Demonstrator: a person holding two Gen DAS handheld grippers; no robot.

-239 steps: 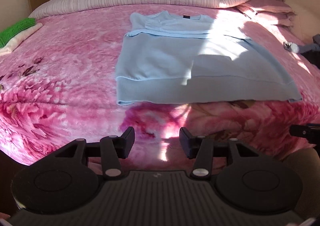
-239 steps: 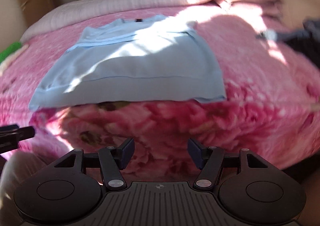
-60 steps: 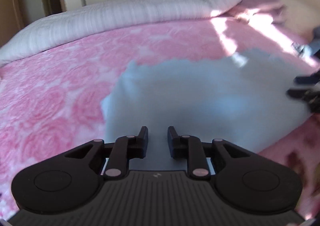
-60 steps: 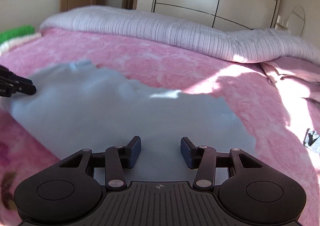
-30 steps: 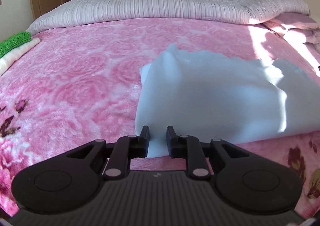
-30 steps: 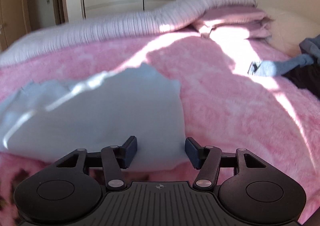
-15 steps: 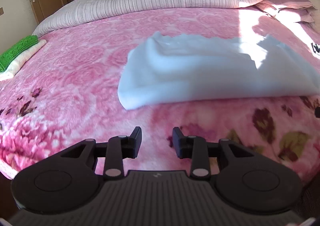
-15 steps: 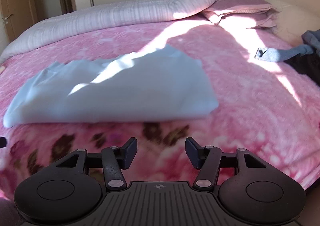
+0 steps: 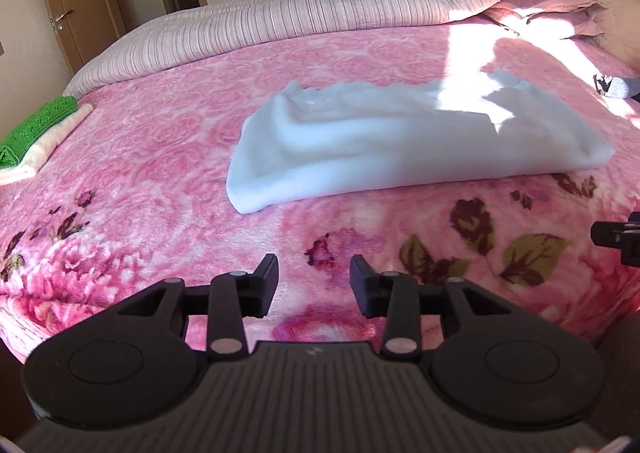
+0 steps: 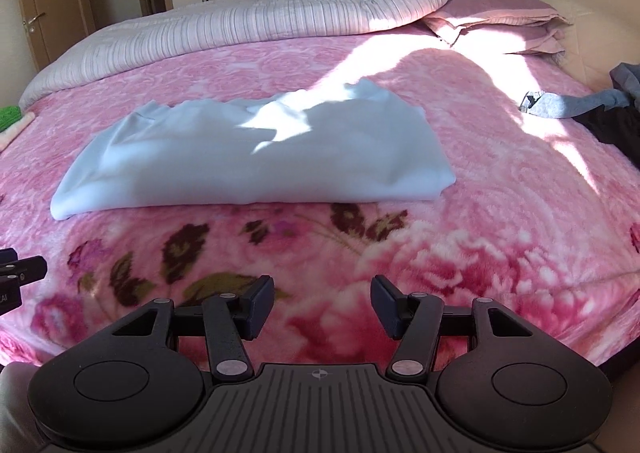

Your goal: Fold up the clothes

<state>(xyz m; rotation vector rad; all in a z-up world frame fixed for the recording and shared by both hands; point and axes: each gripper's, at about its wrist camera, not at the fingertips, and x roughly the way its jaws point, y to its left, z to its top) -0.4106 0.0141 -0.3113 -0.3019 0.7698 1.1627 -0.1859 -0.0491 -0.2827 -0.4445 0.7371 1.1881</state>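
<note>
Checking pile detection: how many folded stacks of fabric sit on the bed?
2: light blue garment mid-bed; green-and-cream stack at the left edge. More may lie outside view.

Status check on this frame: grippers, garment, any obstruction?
Left gripper empty, jaws opening; right gripper open, empty. Light blue sweatshirt lies folded on pink floral blanket. Nothing between grippers and sweatshirt.
</note>
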